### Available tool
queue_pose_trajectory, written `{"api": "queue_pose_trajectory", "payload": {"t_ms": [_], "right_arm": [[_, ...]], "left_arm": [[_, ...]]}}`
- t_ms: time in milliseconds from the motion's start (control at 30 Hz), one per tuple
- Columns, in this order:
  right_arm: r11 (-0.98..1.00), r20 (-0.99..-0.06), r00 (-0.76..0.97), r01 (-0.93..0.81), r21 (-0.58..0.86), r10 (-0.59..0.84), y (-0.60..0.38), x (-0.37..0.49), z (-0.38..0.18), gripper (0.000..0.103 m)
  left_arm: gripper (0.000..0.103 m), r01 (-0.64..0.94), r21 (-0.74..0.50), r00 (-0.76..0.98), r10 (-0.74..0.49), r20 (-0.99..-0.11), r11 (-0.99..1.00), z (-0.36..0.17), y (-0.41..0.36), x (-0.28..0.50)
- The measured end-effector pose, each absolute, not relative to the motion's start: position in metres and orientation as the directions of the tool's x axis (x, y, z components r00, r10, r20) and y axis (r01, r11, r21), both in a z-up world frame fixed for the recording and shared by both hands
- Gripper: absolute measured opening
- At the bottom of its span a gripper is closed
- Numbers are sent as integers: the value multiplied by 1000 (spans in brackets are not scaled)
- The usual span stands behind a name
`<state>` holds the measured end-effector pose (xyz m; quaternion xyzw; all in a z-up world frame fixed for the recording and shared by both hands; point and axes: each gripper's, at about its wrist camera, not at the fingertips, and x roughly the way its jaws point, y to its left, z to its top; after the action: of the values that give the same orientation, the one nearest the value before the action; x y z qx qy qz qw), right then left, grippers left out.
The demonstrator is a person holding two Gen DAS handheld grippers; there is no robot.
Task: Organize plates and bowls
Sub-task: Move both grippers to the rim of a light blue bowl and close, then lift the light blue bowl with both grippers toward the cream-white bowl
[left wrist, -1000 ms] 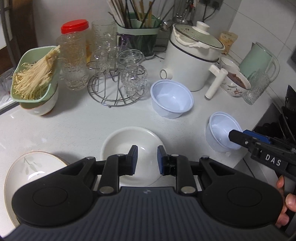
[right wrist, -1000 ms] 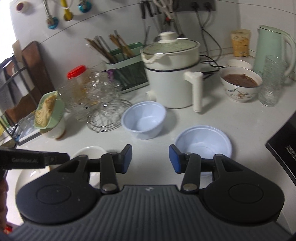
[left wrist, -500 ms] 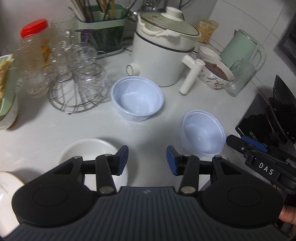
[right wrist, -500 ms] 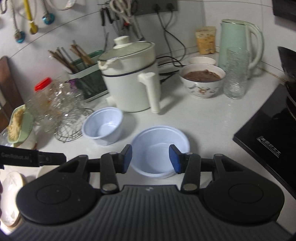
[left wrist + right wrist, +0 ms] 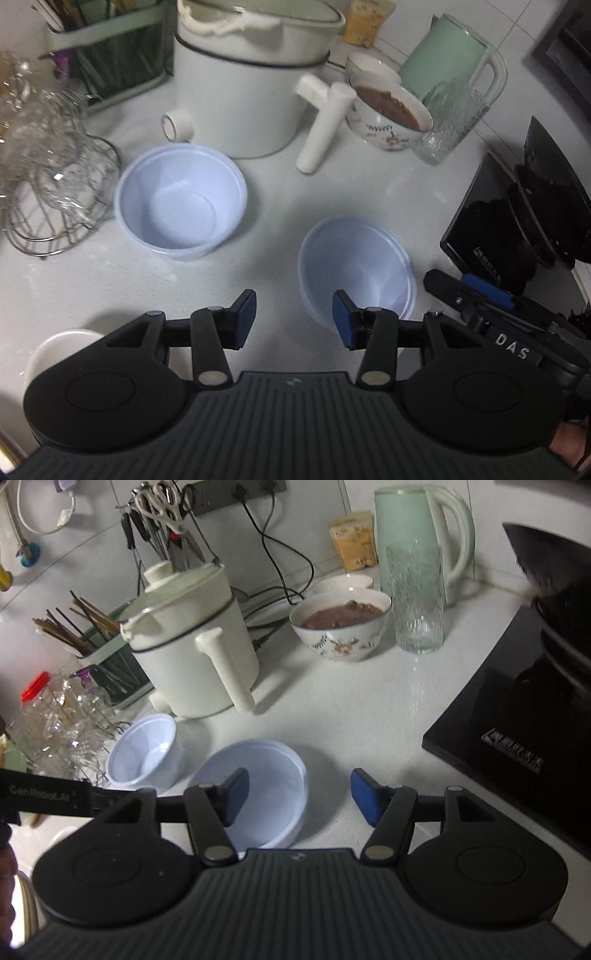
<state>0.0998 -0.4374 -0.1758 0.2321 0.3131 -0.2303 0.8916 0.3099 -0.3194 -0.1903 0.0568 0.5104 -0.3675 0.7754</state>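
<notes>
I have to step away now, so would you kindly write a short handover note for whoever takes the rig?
Left gripper: open, empty, above the counter between the two blue bowls.
Right gripper: open, empty, its left finger over the near blue bowl, its right finger outside the rim.
Far blue bowl stands apart, in front of the white pot. White dish sits at lower left.
Done: nothing stacked yet.
Left: likely grip the near bowl, nest it with the far one, then sort the dish.
</notes>
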Motion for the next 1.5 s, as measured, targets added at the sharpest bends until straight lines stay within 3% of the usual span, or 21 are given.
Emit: {"api": "queue_pose_trajectory", "payload": {"t_ms": [100,500,600,933,1500], "right_arm": [[771,-683,688,566,291,-247,-441,104,-187,63],[725,-709,665,605,329,-233,-445,114,-210,38],[718,-712,665,608,340,-226,-442,116,-213,37],[734,-727,645,607,303,-233,-437,122,-217,17],[727,-712,669,595,343,-212,-427,118,-201,14]], "left_arm": [[51,633,-306,179,-519,-836,711,-202,-327,314],[49,634,-329,137,-520,-843,700,-230,-350,325],[40,630,-348,139,-542,-829,694,-232,-350,324],[14,621,-358,134,-545,-828,697,-235,-351,327],[14,557,-410,102,-549,-829,722,-223,-320,316]]}}
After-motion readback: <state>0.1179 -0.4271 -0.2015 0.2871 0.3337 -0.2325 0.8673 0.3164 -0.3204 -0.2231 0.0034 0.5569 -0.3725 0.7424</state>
